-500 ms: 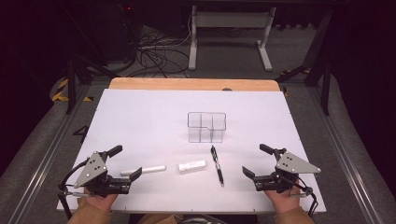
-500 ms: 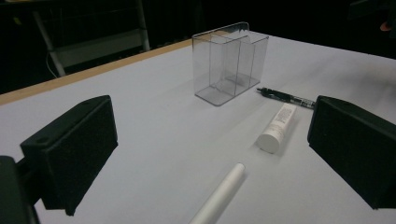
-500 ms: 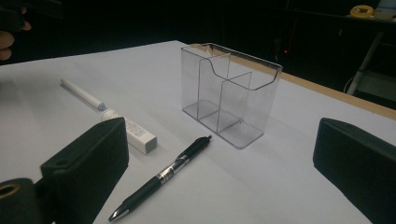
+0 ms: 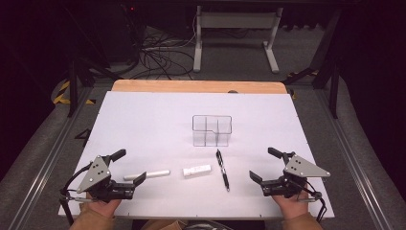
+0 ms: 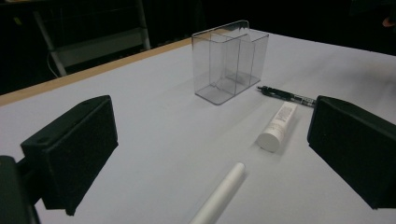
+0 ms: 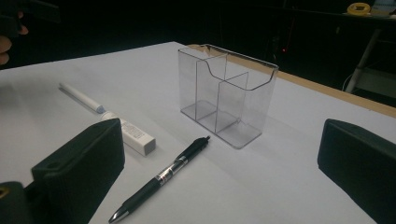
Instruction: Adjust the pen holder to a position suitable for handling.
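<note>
Small print on the white tube, print band on the black pen, neither legible

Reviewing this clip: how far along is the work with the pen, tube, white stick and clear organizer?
Nothing looks done: the clear organizer stands empty. The white stick, white tube and black pen all lie on the white table in front of it. Nothing is in hand: the left hand-held gripper and the right hand-held gripper are open, holding nothing. If the items go in, all three remain.
</note>
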